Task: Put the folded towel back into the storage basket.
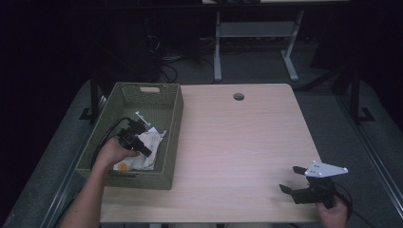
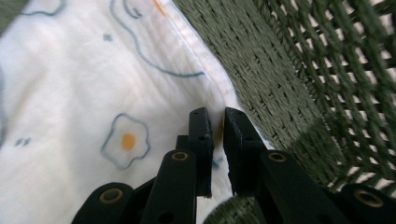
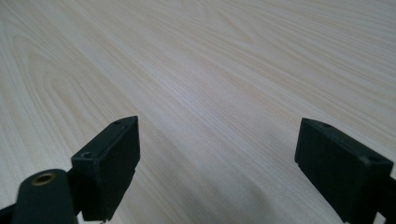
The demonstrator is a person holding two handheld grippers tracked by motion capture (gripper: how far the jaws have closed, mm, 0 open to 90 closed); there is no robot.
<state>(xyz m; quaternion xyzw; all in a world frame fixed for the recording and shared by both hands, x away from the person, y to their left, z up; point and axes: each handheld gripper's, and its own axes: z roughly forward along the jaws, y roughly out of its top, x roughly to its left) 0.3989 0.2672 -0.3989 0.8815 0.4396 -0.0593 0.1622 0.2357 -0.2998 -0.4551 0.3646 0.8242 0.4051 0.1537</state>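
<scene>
A white cloth (image 1: 151, 137) printed with fried eggs and blue outlines lies in the green woven basket (image 1: 175, 124) at the table's left. My left gripper (image 1: 146, 151) reaches down into the basket. In the left gripper view its jaws stand nearly together on the edge of the white cloth (image 2: 93, 93), right beside the basket's wall (image 2: 299, 84). My right gripper (image 1: 291, 179) hovers low over the table's front right corner, held by a hand. Its jaws are wide apart over bare wood (image 3: 210, 93), with nothing between them.
The light wooden table (image 1: 237, 142) has a round cable hole (image 1: 238, 96) near its far edge. Beyond the table stand a white desk frame (image 1: 252, 42) and cables on a dark floor. The basket's right wall rises beside the left gripper.
</scene>
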